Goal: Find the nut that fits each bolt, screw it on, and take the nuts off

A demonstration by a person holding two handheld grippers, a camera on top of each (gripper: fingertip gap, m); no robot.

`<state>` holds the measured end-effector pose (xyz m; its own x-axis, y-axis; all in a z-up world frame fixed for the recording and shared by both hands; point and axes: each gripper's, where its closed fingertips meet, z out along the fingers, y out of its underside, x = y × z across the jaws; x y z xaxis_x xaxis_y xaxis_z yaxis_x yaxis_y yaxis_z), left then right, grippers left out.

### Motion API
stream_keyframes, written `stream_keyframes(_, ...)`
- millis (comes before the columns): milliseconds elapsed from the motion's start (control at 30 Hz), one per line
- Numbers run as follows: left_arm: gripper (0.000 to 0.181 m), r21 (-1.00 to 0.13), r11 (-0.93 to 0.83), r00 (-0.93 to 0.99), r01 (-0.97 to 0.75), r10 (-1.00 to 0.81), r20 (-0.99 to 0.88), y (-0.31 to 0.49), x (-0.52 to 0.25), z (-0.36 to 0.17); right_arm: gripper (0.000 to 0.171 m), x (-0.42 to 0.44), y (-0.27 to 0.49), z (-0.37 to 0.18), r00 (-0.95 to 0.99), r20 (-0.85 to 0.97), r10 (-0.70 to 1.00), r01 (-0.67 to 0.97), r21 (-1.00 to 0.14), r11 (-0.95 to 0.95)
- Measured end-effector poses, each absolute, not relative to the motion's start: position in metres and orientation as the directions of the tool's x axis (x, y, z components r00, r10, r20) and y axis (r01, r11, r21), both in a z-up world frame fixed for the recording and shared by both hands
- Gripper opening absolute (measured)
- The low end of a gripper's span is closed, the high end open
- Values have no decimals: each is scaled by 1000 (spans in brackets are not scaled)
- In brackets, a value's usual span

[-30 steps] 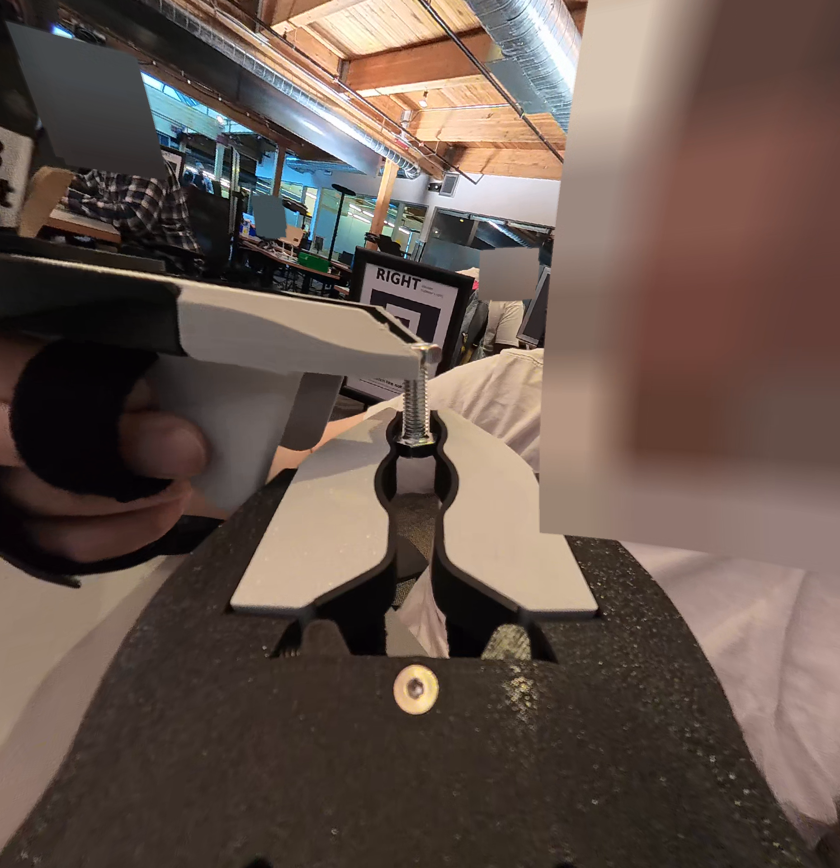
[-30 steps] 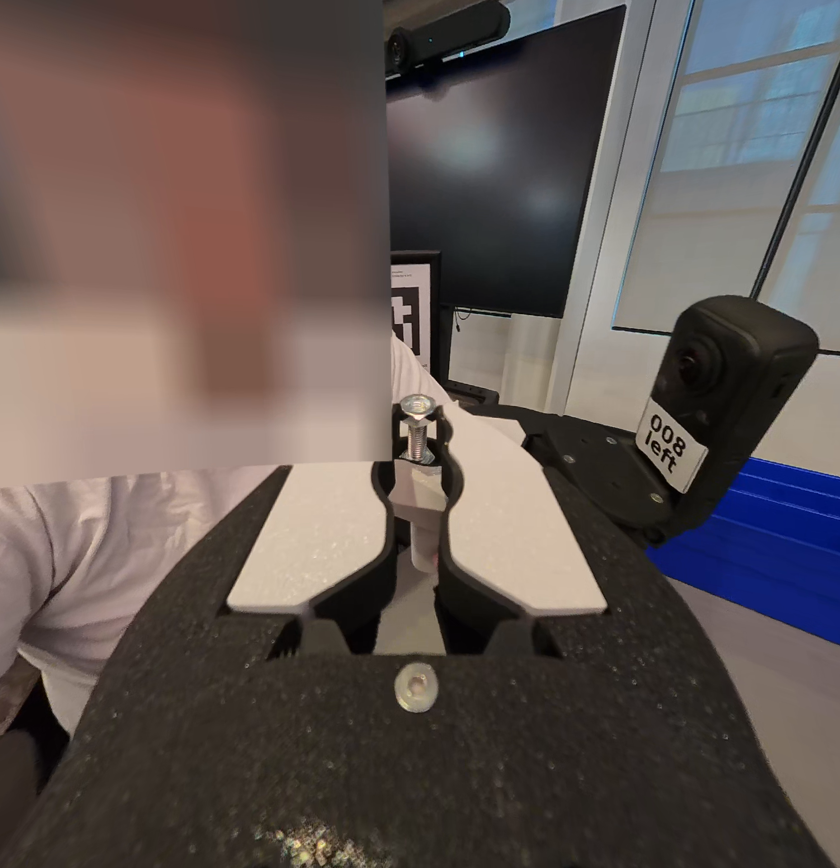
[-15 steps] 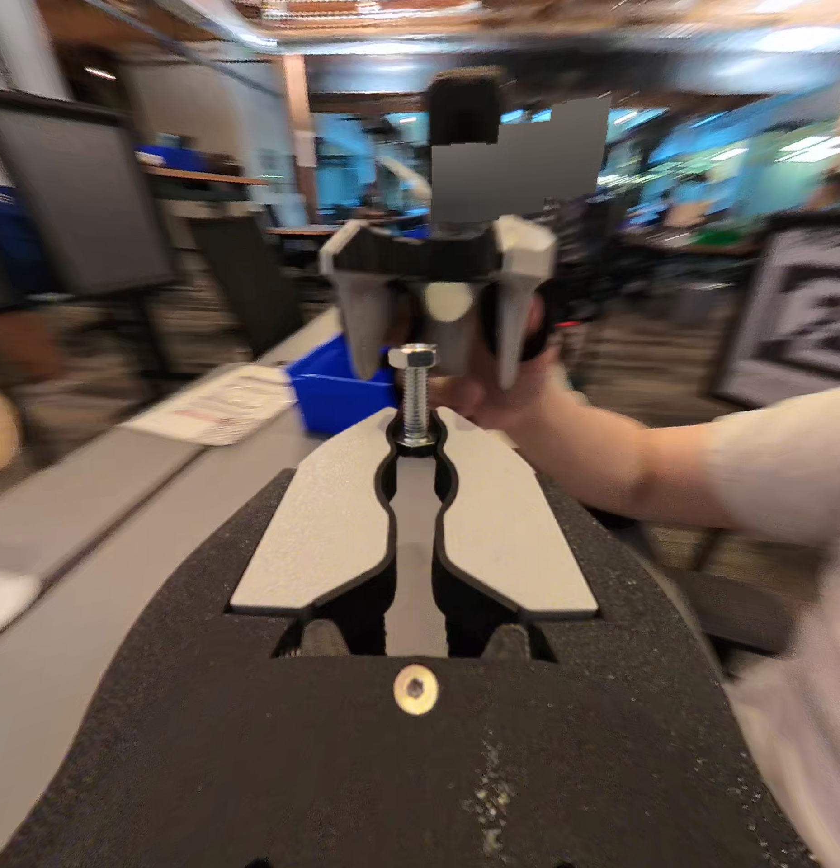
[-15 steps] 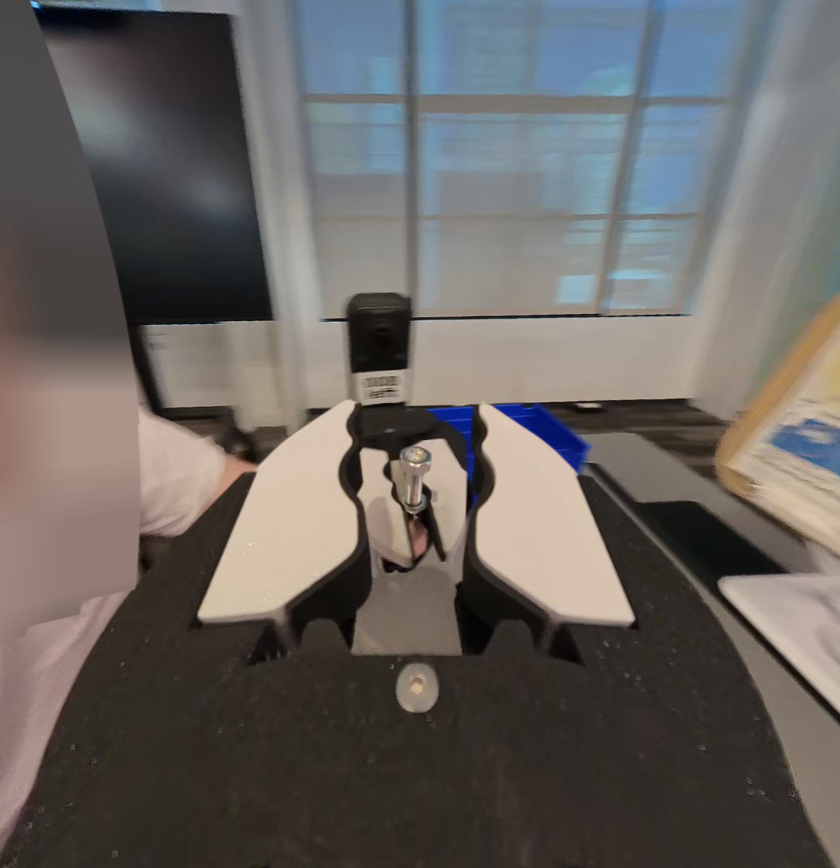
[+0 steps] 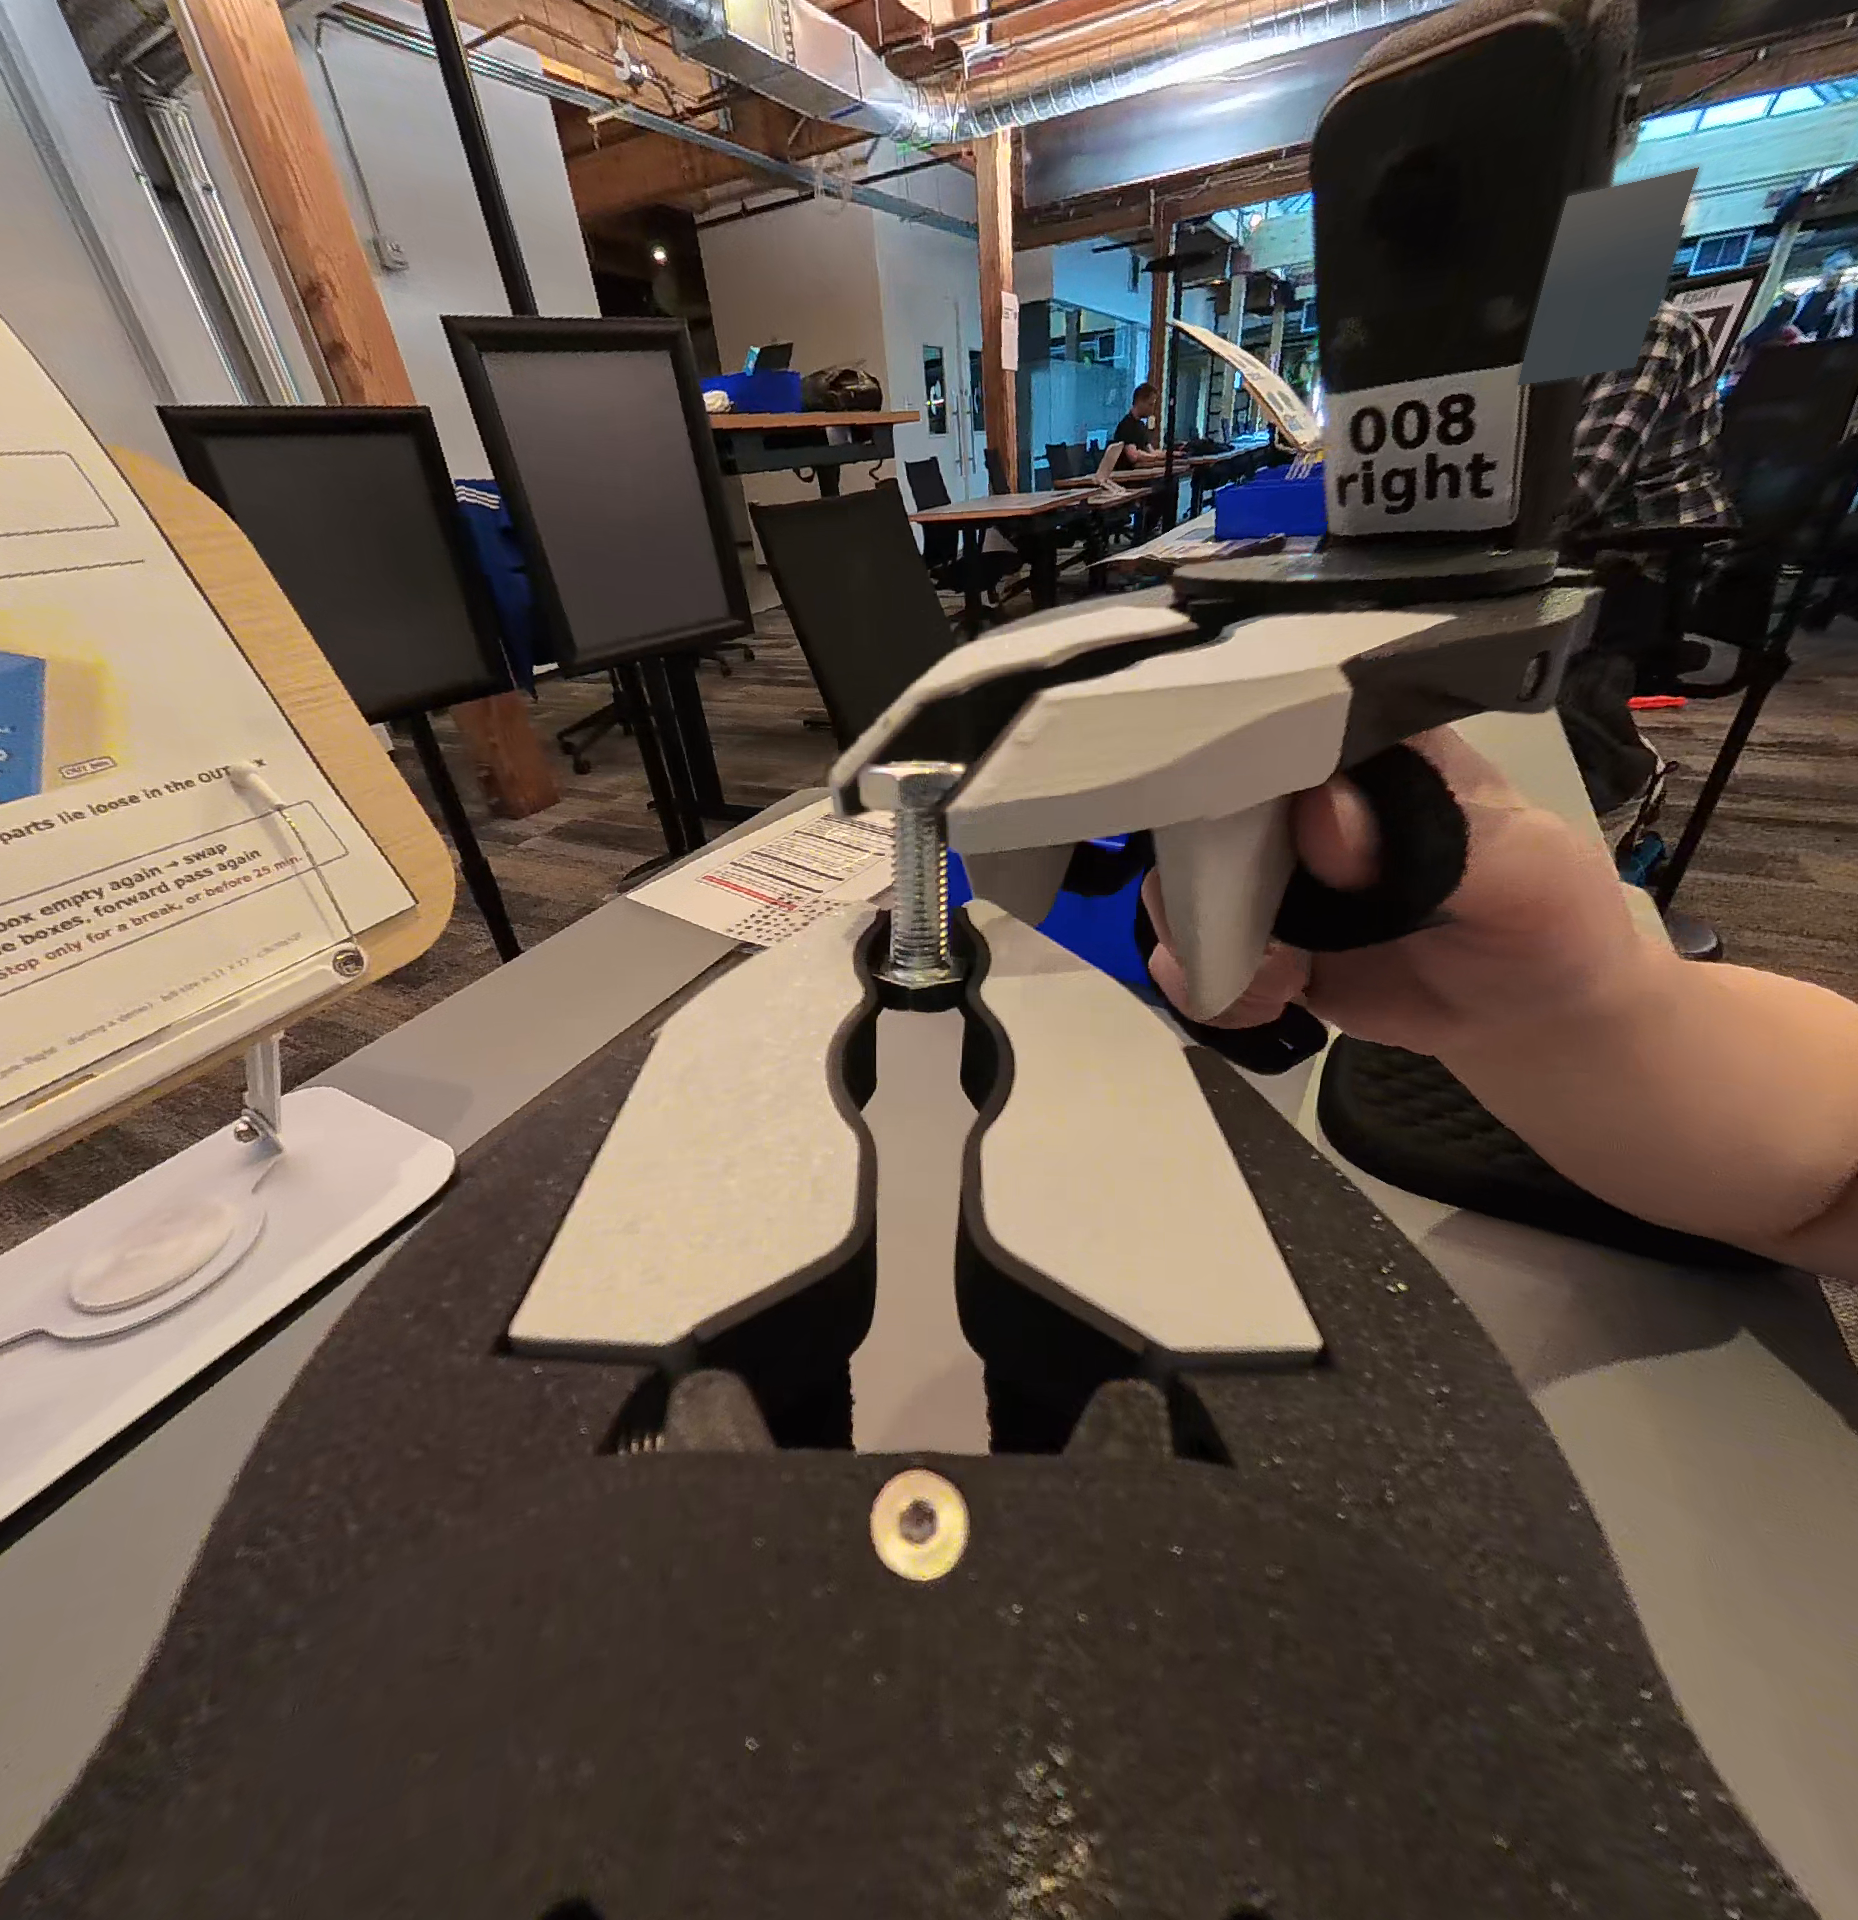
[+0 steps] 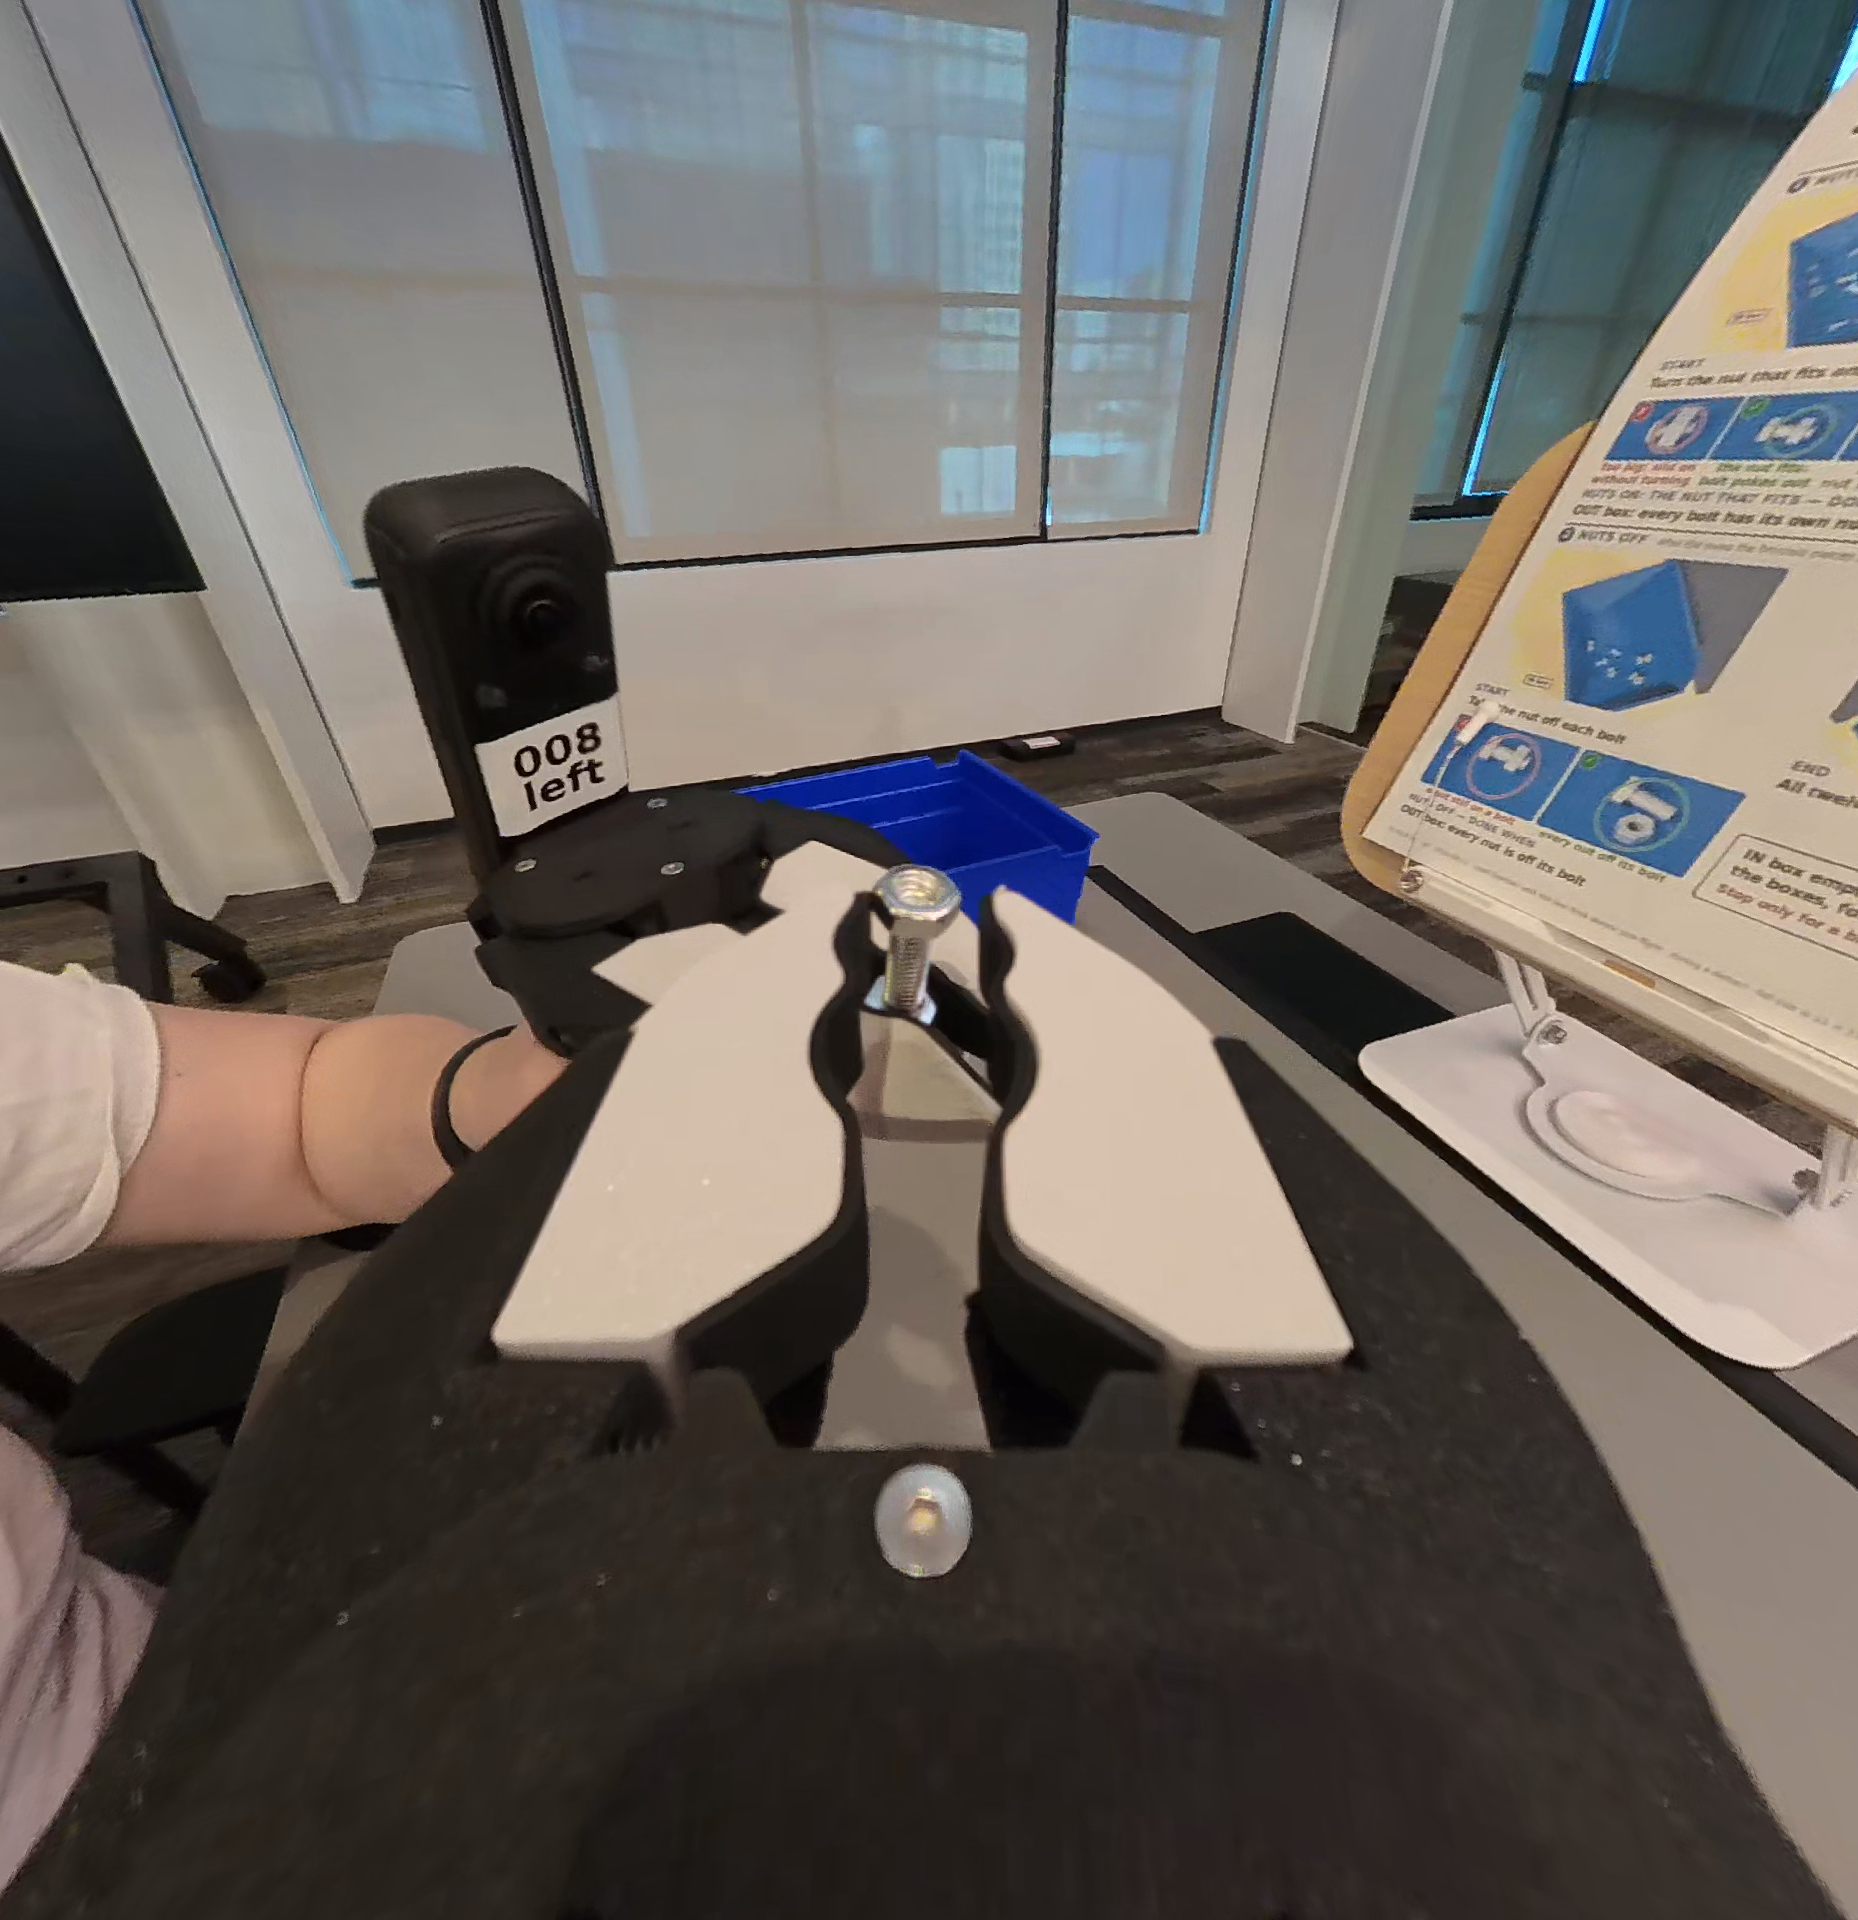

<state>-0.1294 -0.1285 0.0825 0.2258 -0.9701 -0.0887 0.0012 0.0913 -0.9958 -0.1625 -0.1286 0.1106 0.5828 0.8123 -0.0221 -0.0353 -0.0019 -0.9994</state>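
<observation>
A silver bolt point(image 5: 917, 883) stands upright with a nut point(image 5: 917, 971) low on its thread. My left gripper point(image 5: 917, 977) is shut on the nut. My right gripper point(image 6: 920, 914) comes in from the right, and its jaws are closed around the bolt's hex head point(image 6: 914, 899). In the right wrist view the bolt shank point(image 6: 904, 961) runs down to the nut point(image 6: 897, 1000), which sits between the left gripper's fingers point(image 6: 696, 940). A person's hand point(image 5: 1444, 935) holds the right gripper's handle.
A blue bin point(image 6: 935, 831) stands on the grey table point(image 6: 1268, 935) behind the grippers. An instruction board on a white stand point(image 6: 1683, 623) is to the right, and shows at the left in the left wrist view point(image 5: 125, 779). A printed sheet point(image 5: 790, 873) lies on the table. The tips of both grippers are at nearly the same place.
Both grippers swung round to face the table. The right gripper let go of the bolt head, opened wide, then closed on it again. The left gripper kept hold of the nut.
</observation>
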Motion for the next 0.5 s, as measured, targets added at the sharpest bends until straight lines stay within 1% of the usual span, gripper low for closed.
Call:
stream_keyframes(33,10,-996,90,223,0,-971,-88,-129,-129,82,15,-163,-130,111,571,-25,821,-41,-999,-2)
stream_keyframes(133,10,-996,84,195,-1,-977,-83,-132,-129,83,15,-164,-131,112,551,-9,834,-26,-1000,7)
stream_keyframes(200,10,-997,79,132,2,-988,-78,-139,-128,85,15,-164,-137,114,494,16,869,-6,-1000,21)
stream_keyframes(333,10,-1000,9,-143,-18,-990,-7,-173,-127,89,15,-163,-163,122,244,54,968,-32,-997,63)
stream_keyframes(433,10,-992,-94,-393,-80,-912,118,-206,-131,84,15,-158,-197,131,-17,84,996,-123,-989,81)
stream_keyframes(500,10,-987,-130,-459,-92,-874,158,-216,-131,82,15,-154,-200,133,-62,81,995,-146,-987,72)
